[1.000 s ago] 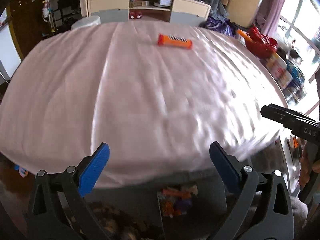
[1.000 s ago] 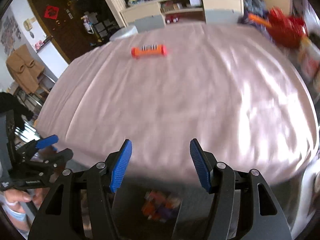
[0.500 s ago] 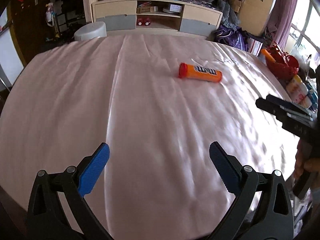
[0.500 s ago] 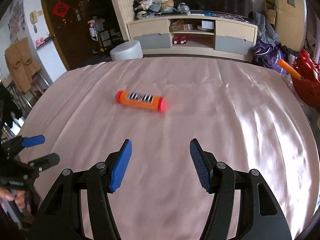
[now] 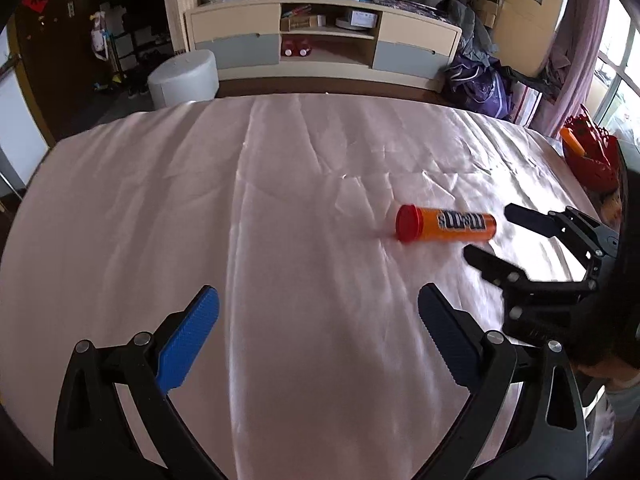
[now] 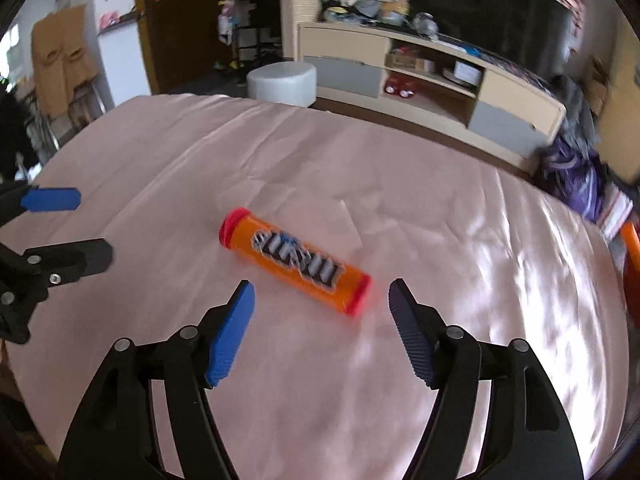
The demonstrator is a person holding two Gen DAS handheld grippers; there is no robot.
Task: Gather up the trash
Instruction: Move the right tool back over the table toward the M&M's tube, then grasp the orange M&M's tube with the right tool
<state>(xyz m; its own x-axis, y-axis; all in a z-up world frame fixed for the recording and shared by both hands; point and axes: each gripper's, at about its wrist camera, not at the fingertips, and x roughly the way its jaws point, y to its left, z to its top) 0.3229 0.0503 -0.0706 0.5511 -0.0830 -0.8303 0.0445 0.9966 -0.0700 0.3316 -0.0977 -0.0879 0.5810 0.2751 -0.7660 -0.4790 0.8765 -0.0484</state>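
Tube: orange cylindrical candy tube with red caps (image 6: 295, 260) lies on its side on pink satin bedsheet (image 5: 200, 208), sits much nearer than a second ago, when it lay far up bed at 12 o'clock. Left gripper (image 5: 318, 334): jaws apart, empty, tube off at its 2 o'clock. Right gripper (image 6: 322, 328): jaws have just been opening, stand wide, tube just ahead at 11 o'clock, not yet between pads. Judgement: right-hand grasp imminent. Right-wrist view blurred, label unreadable. No trash bin in view now.

Right hand-held gripper (image 6: 320, 300) neared the tube (image 6: 294, 260), jaws widening.
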